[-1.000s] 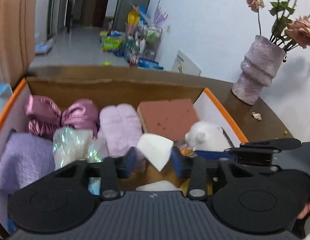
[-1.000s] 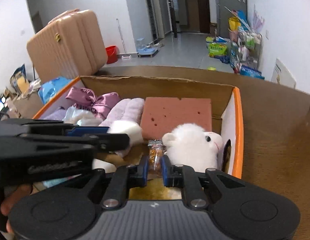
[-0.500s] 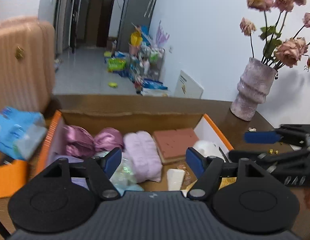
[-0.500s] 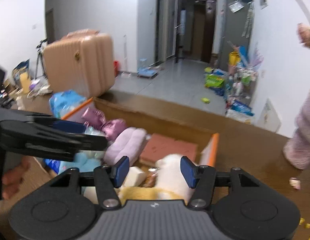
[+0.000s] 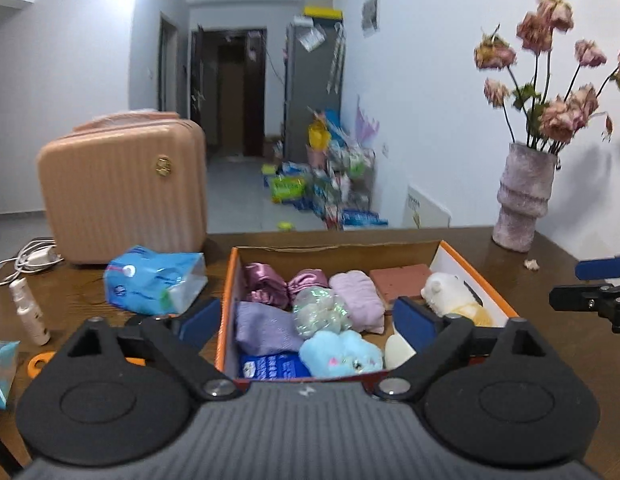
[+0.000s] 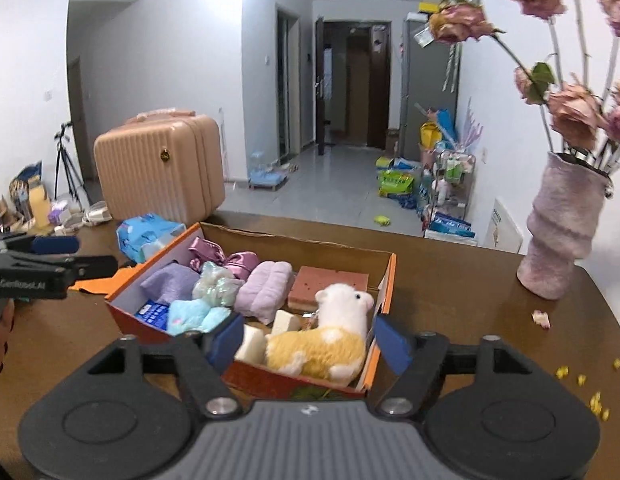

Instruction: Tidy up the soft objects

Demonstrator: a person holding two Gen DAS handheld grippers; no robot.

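Note:
An orange cardboard box [image 5: 226, 304] [image 6: 384, 304] on the brown table holds several soft things: pink satin bows [image 5: 265, 280], a lilac towel roll [image 5: 356, 300], a purple cloth [image 5: 261, 328], an iridescent puff [image 5: 320, 312], a blue plush [image 5: 340, 354], white sponges [image 6: 251, 342], a red-brown sponge [image 6: 328, 282] and a white-and-yellow alpaca plush [image 6: 326, 344]. My left gripper [image 5: 307, 322] is open and empty, above the box's near edge. My right gripper [image 6: 305, 338] is open and empty, above the box's near right corner.
A pink suitcase [image 5: 121, 188] stands at the back left with a blue tissue pack [image 5: 153, 280] beside the box. A small white bottle [image 5: 29, 312] and a cable lie at the left. A lilac vase [image 6: 562, 232] with dried roses stands at the right. Yellow crumbs [image 6: 590, 392] dot the table.
Both grippers were low in the box, the left shut on a white sponge, the right on a small item. Both have opened, let go, and pulled up and back from the box.

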